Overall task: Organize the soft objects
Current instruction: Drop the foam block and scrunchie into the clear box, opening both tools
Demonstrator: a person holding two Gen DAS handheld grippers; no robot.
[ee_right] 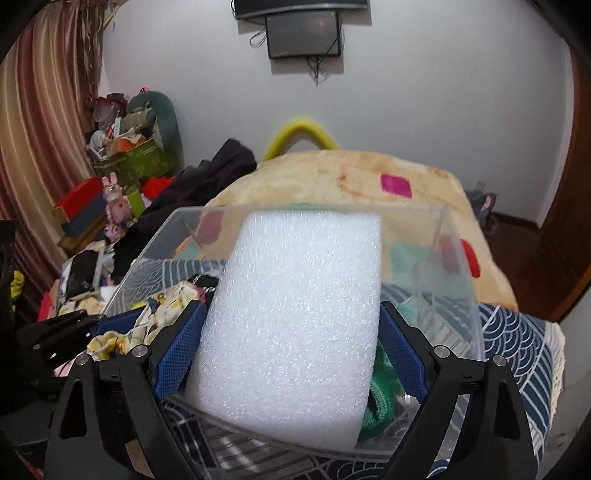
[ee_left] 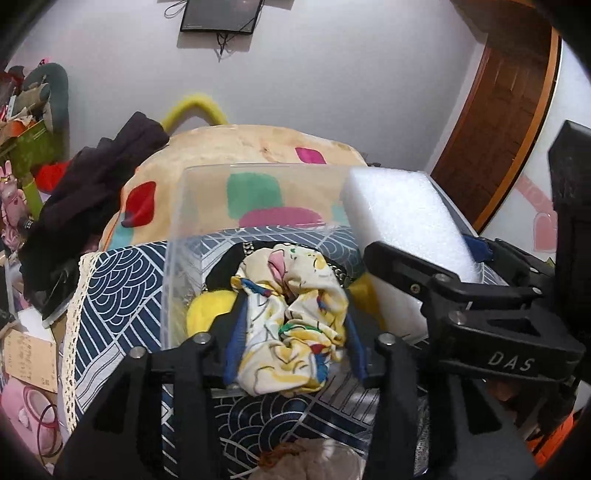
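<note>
A clear plastic bin (ee_left: pixel 173 236) stands on a blue wave-pattern cloth (ee_left: pixel 122 280). My left gripper (ee_left: pixel 291 325) is shut on a bunched cream printed cloth (ee_left: pixel 295 314) and holds it inside the bin, over a yellow soft item (ee_left: pixel 207 310). My right gripper (ee_right: pixel 291 332) is shut on a white foam block (ee_right: pixel 295 314), held over the bin (ee_right: pixel 461 273). The block also shows in the left wrist view (ee_left: pixel 402 218), with the right gripper at its lower end. A green net item (ee_right: pixel 380 402) lies in the bin under the block.
A quilt with coloured patches (ee_left: pixel 251 147) rises behind the bin. Dark clothes (ee_left: pixel 92 184) lie to its left. Boxes and toys (ee_right: pixel 122 162) crowd the left side. A wooden door (ee_left: pixel 509 103) is on the right, a dark screen (ee_right: pixel 303 33) on the wall.
</note>
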